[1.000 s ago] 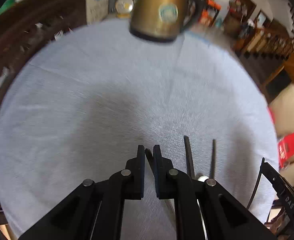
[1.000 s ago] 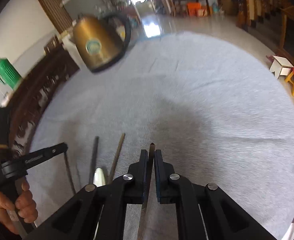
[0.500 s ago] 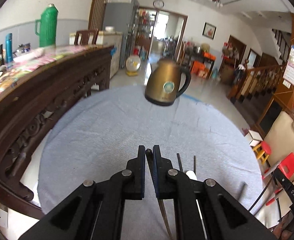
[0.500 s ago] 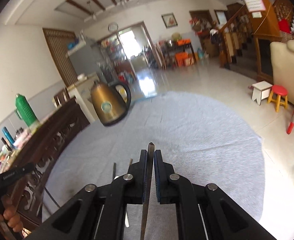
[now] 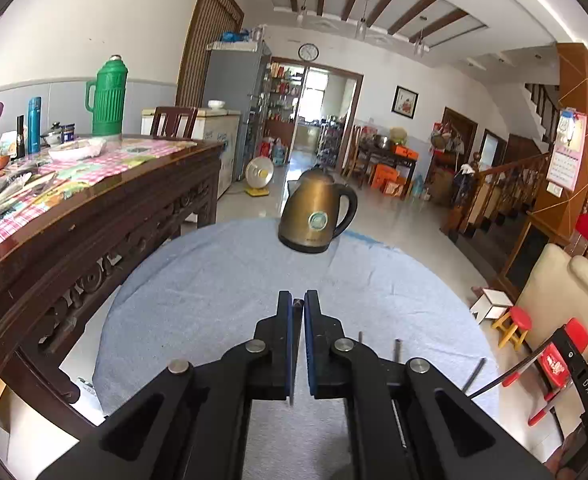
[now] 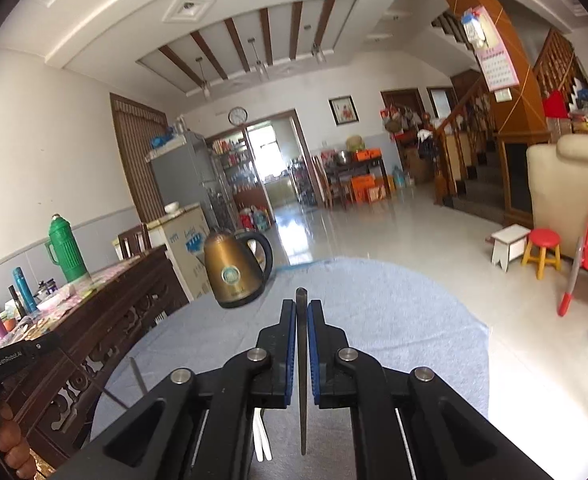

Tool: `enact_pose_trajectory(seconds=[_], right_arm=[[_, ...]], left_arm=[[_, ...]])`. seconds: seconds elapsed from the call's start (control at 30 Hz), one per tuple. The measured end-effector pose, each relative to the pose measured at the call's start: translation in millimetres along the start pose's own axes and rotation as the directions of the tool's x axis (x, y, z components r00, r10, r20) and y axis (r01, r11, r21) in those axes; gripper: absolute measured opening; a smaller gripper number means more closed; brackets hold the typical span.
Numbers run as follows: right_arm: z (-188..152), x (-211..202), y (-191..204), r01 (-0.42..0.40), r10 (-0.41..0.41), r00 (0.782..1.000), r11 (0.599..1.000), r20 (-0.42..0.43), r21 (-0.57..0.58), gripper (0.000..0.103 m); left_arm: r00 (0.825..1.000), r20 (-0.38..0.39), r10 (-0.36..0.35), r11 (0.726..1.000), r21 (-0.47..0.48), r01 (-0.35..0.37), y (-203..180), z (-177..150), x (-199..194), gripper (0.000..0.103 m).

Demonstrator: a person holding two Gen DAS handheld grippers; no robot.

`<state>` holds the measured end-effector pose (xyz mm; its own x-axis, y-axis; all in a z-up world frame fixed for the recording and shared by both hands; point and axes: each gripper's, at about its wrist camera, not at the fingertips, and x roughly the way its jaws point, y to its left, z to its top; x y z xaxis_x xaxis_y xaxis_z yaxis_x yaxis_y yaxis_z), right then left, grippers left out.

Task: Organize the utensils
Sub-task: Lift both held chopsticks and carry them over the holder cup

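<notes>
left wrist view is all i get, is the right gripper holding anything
Observer: Yes. The right gripper is shut on a thin dark stick, whose tip pokes past the fingertips.
Operator: anything under it
Observer: A white utensil shows below its left finger; I cannot tell what kind.
Operator: can you see the hand on my side
Observer: Yes. The hand on the left gripper's handle shows at the lower left edge.
</notes>
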<state>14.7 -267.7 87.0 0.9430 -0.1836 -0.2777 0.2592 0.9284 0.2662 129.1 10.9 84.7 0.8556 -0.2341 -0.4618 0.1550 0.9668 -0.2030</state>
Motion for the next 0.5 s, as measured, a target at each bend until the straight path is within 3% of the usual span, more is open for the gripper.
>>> enact_pose_trajectory(seconds=[0.5], right_arm=[[18,-51,13,-0.076,0.076,0.994,0.997,0.083,-0.005,0.007]], left_arm=[[0.992,0.096,-0.081,0.997,0.015,0.080,-16,14,-59,0.005]])
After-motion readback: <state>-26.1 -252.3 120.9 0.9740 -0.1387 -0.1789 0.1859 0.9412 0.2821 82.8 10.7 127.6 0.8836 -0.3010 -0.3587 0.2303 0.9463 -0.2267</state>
